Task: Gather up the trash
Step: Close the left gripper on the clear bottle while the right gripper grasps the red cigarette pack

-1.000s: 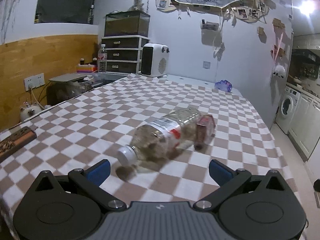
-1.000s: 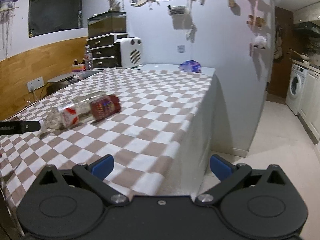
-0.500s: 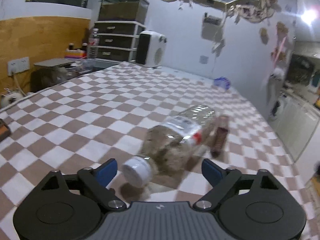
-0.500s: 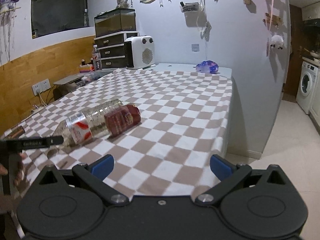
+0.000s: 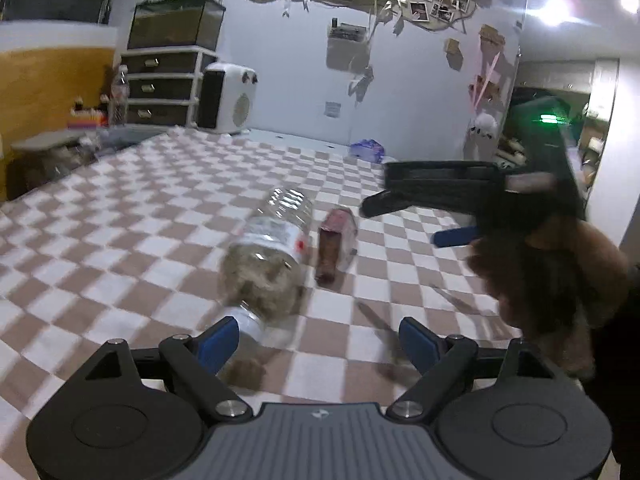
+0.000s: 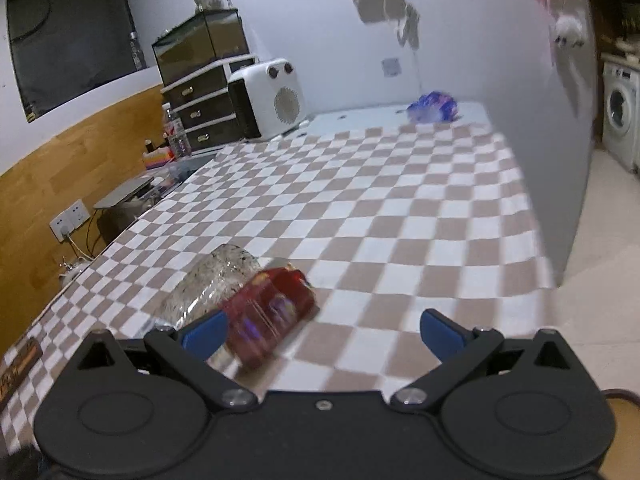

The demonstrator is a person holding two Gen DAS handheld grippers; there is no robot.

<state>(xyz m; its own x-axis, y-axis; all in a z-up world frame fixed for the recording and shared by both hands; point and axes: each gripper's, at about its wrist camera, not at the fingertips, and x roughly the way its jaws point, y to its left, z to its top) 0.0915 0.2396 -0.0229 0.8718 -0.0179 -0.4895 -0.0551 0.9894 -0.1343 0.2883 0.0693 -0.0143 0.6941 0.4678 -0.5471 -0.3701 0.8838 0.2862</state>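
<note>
Clear plastic bottle (image 5: 272,256) lies on its side on the checkered counter (image 5: 132,216), white cap (image 5: 248,326) toward the left hand-held gripper (image 5: 318,340). Red packet (image 5: 334,246) lies just beside it, on the bottle's right in the left wrist view, touching or nearly so; blur makes it hard to tell.

Left hand-held gripper: jaws spread, have just been closing in somewhat. Cap end sits at the left blue pad (image 5: 218,340), not between the pads; pads not pressing on anything.

Right hand-held gripper (image 6: 320,334): jaws spread wide, nothing pinched. Red packet (image 6: 270,312) and bottle (image 6: 212,286) sit just ahead of its left pad. In the left wrist view the right hand-held gripper (image 5: 416,216) hangs over the counter to the right of the packet, held by a hand in a fuzzy brown sleeve (image 5: 556,280).

Far end of counter: purple wrapper (image 6: 434,107), white heater (image 6: 276,98), dark drawer unit (image 6: 204,108).
</note>
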